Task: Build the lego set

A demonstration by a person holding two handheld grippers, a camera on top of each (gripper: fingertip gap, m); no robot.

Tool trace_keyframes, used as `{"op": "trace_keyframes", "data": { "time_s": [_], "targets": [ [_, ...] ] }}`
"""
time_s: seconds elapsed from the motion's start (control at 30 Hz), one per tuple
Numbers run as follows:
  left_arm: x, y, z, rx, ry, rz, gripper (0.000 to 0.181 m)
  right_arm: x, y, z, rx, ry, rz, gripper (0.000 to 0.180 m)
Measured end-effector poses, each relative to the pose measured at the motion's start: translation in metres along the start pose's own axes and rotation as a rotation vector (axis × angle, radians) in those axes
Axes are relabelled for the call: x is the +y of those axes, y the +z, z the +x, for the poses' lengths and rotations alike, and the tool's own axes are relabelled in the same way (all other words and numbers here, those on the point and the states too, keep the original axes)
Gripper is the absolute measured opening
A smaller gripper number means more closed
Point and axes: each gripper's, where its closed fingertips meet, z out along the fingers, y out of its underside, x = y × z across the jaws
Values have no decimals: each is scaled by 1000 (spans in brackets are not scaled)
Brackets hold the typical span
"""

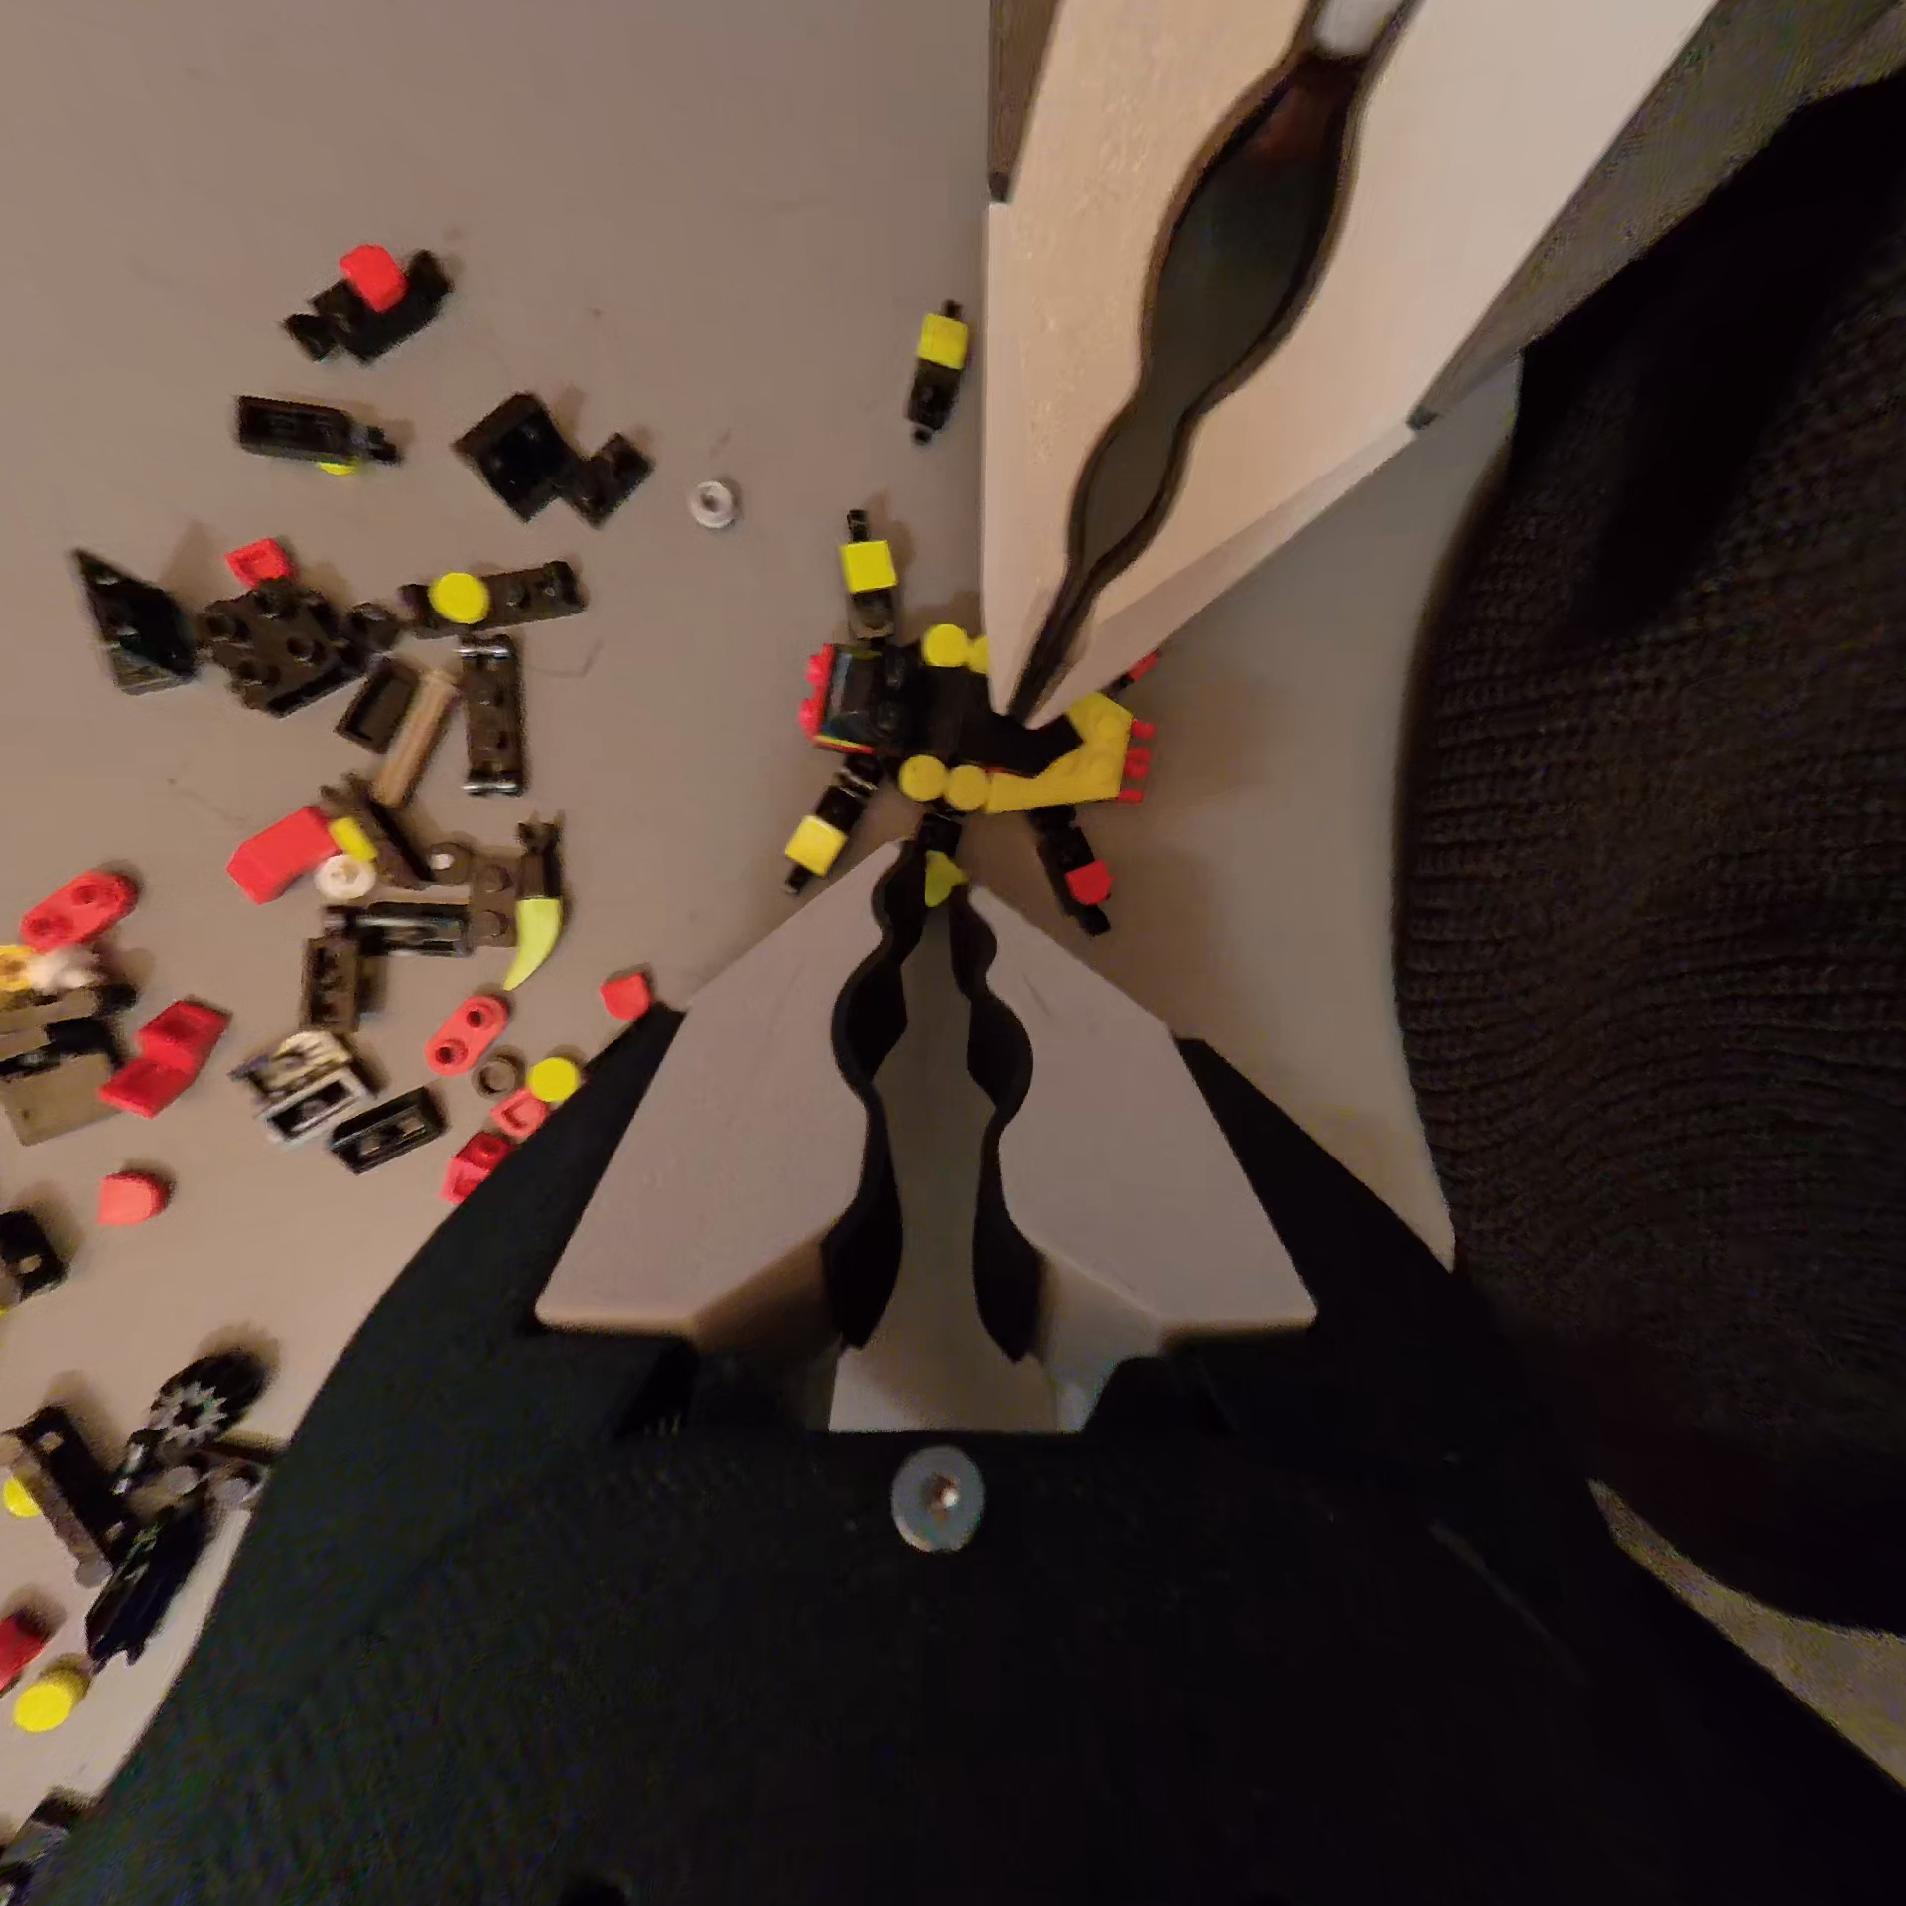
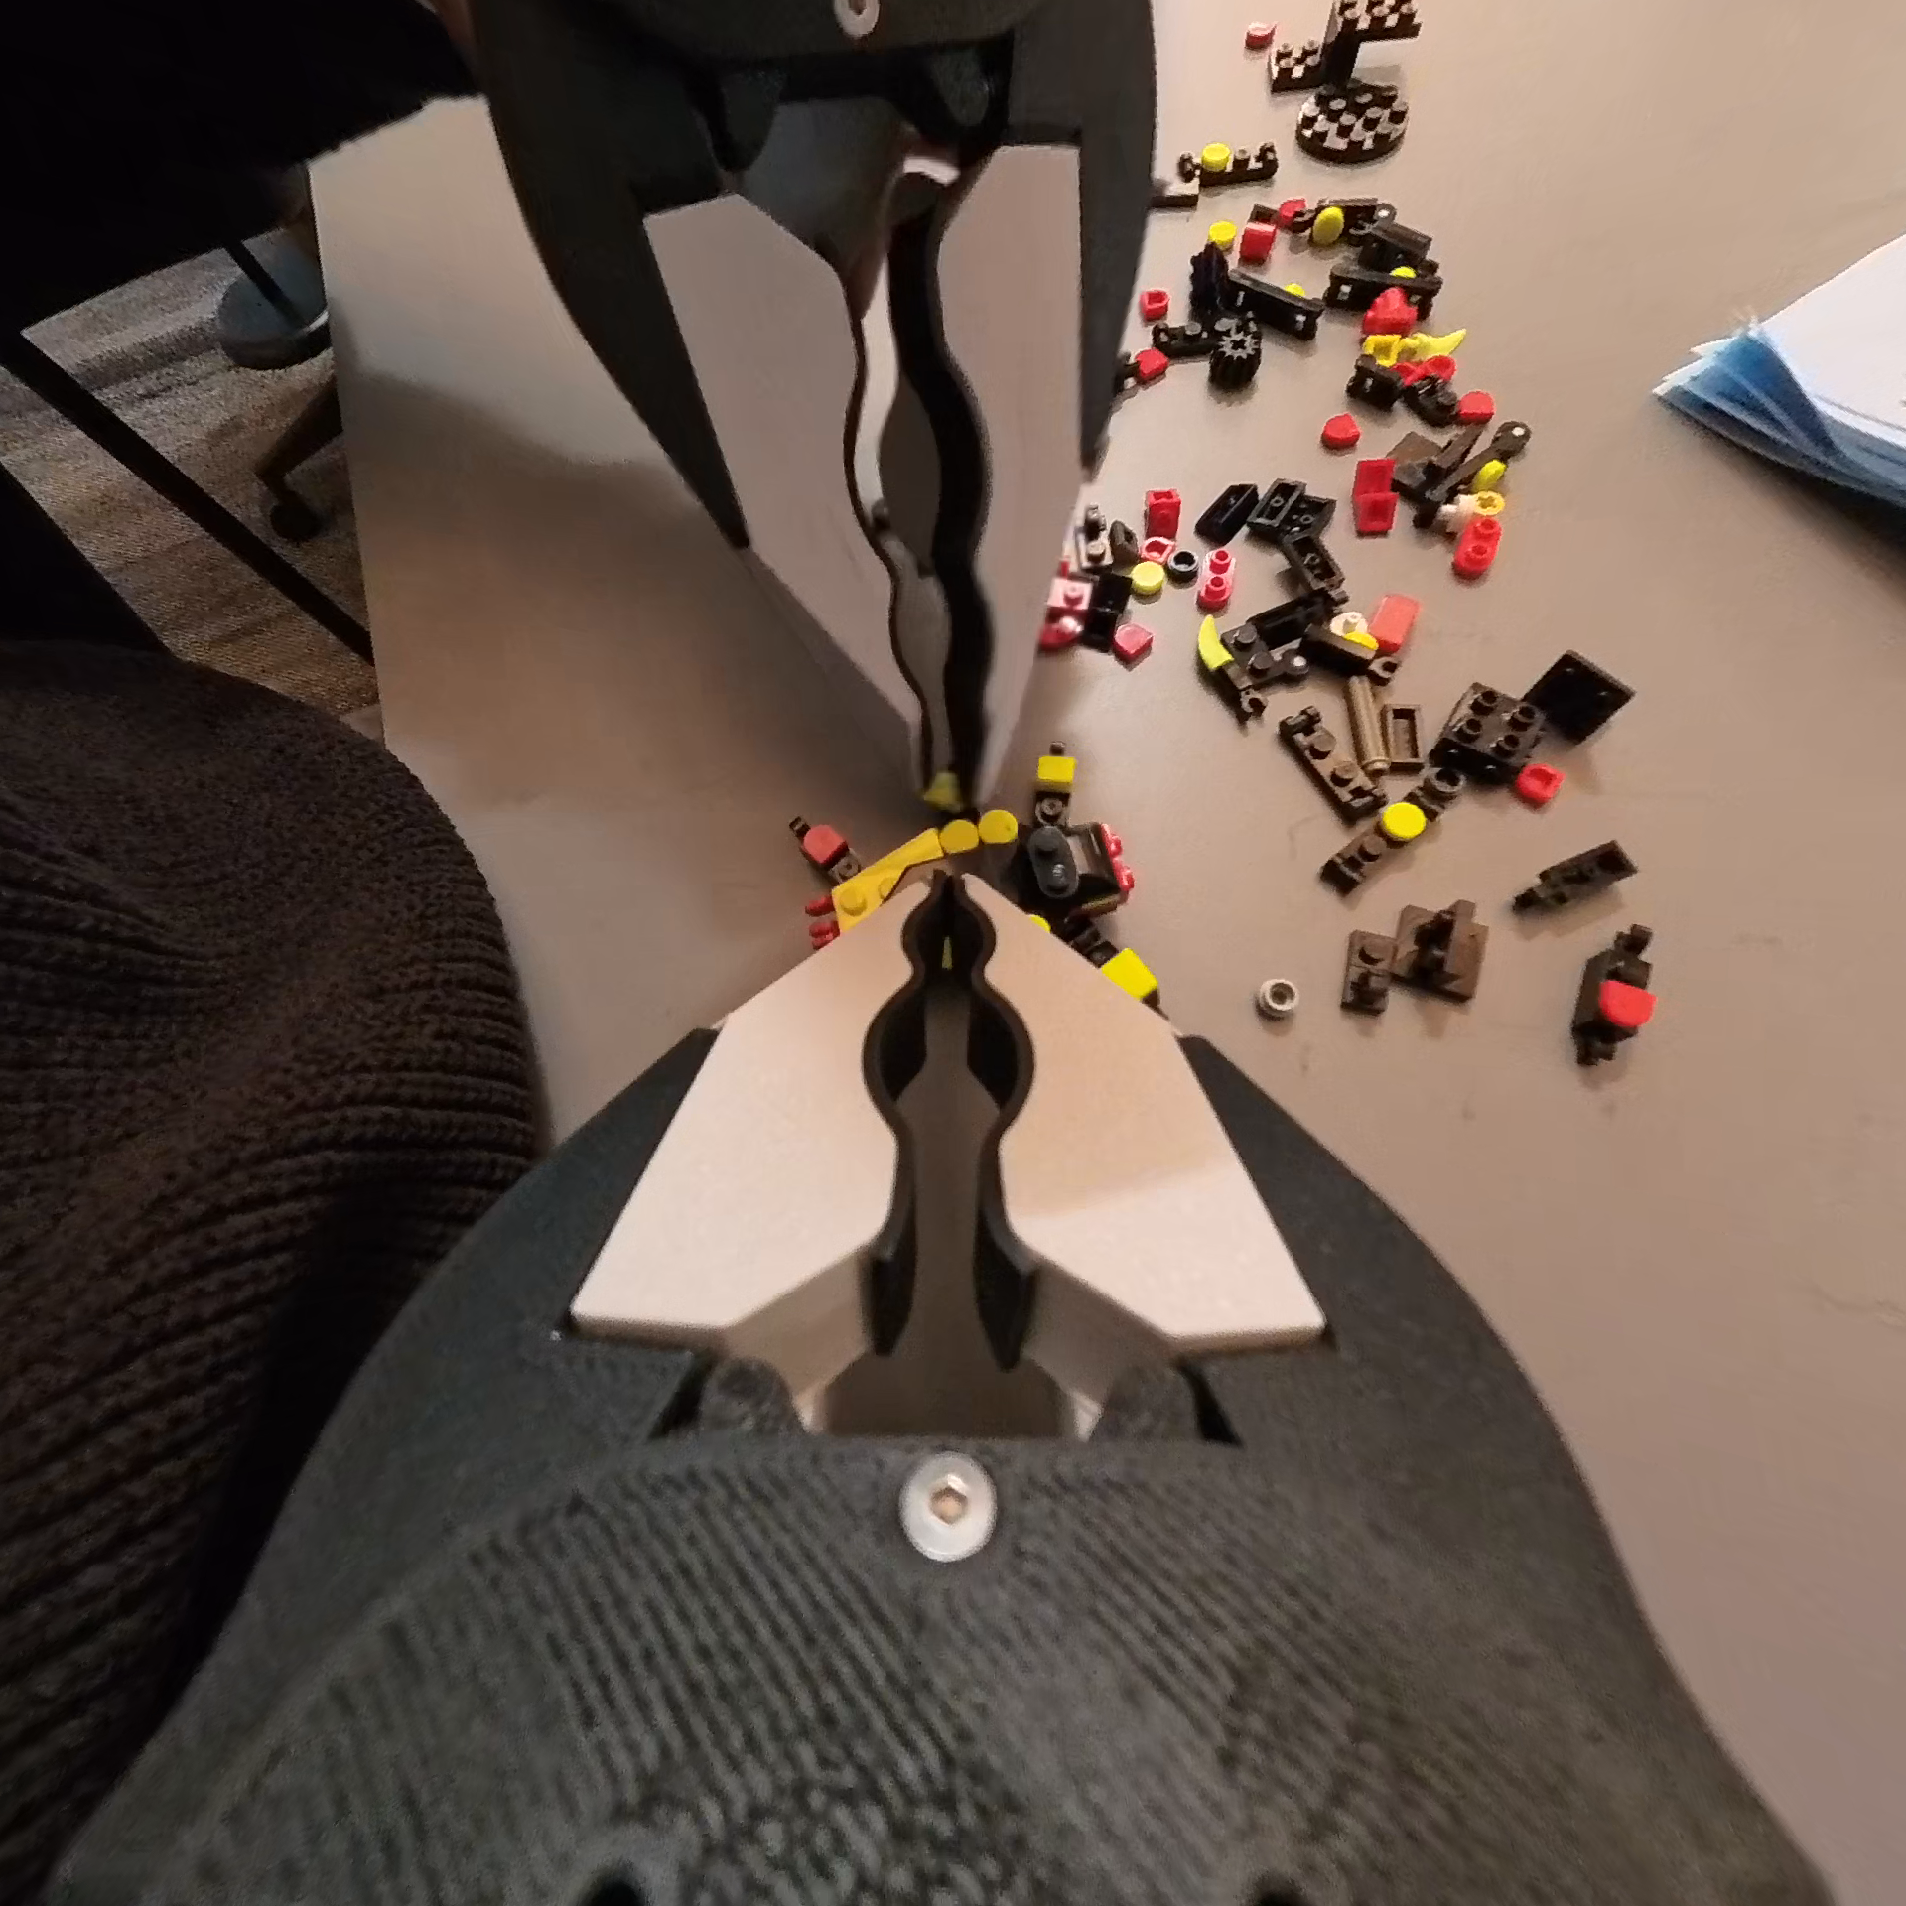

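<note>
The left gripper [image 1: 944, 877] and right gripper [image 2: 954, 887] look alike — each has a black, grainy printed body with a silver screw [image 1: 937, 1498] in a washer at its middle. Ahead of that screw sit two pale grey wedge-shaped fingers [image 1: 763, 1155], their inner faces lined with wavy black pads [image 1: 861, 1042]. To the side of the screw a dark ribbed knit sleeve [image 2: 237, 1031] shows — coarse and brownish-black.
</note>
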Motion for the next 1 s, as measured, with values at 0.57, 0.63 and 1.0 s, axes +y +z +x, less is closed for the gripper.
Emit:
{"op": "trace_keyframes", "data": {
  "time_s": [0.57,0.63,1.0],
  "targets": [
    [4,-12,4,-20,-125,60,0,0,-1,1,-6,12,7,0],
    [11,-12,2,-37,-156,73,0,0,-1,1,-7,12,8,0],
    [3,4,2,-53,-293,145,10,0,-1,1,6,-4,2,0]
  ]
}}
